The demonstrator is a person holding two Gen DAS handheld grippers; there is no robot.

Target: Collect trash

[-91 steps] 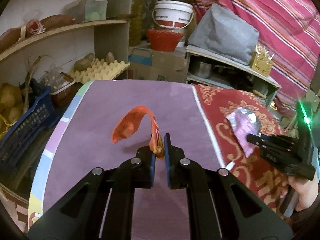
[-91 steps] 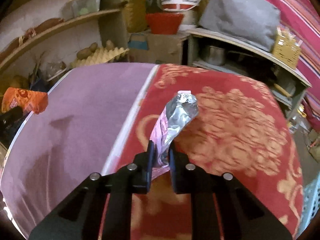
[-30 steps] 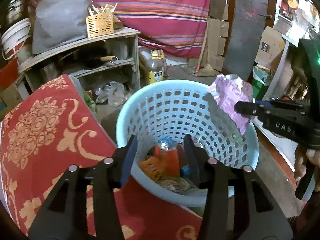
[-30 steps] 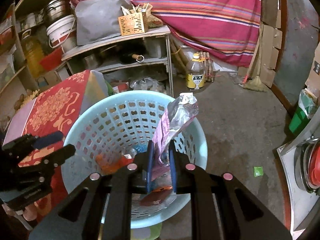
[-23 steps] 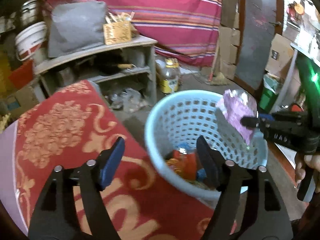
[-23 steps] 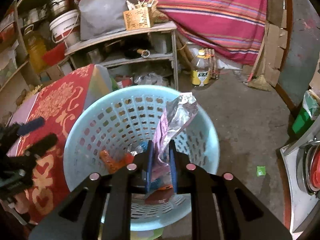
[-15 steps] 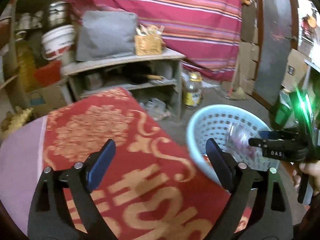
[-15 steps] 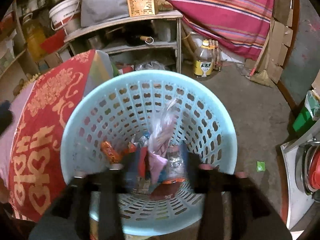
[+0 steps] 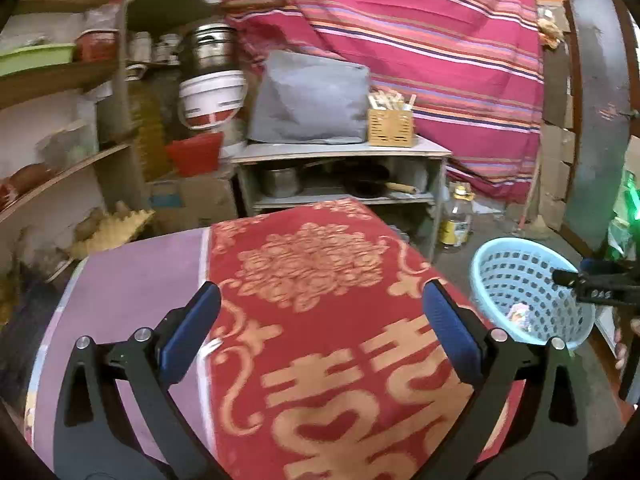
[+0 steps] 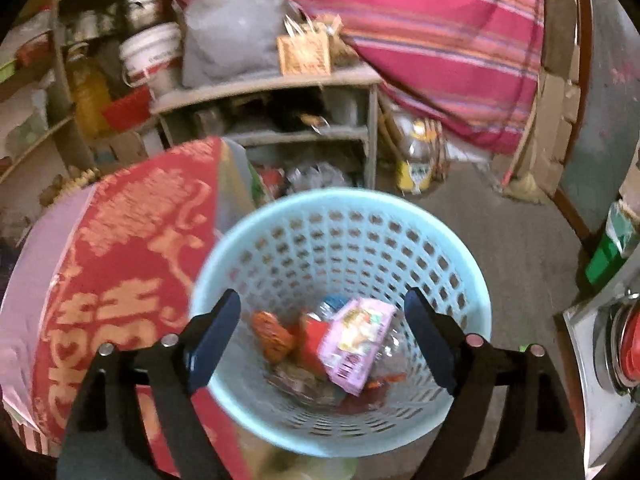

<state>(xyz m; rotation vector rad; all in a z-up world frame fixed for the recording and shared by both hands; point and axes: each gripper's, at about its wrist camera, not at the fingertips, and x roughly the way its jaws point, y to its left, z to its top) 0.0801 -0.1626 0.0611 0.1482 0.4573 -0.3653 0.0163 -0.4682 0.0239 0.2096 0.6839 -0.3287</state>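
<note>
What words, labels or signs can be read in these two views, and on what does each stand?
"DAS": white letters on the side of the right tool.
"囍": a large gold sign woven into the red cloth, partly cut off by the frame.
Pink wrapper: it has print, but too blurred to read.
Yellow label on the bottle: too blurred to read.
Red band on the white bucket: too small to read.
</note>
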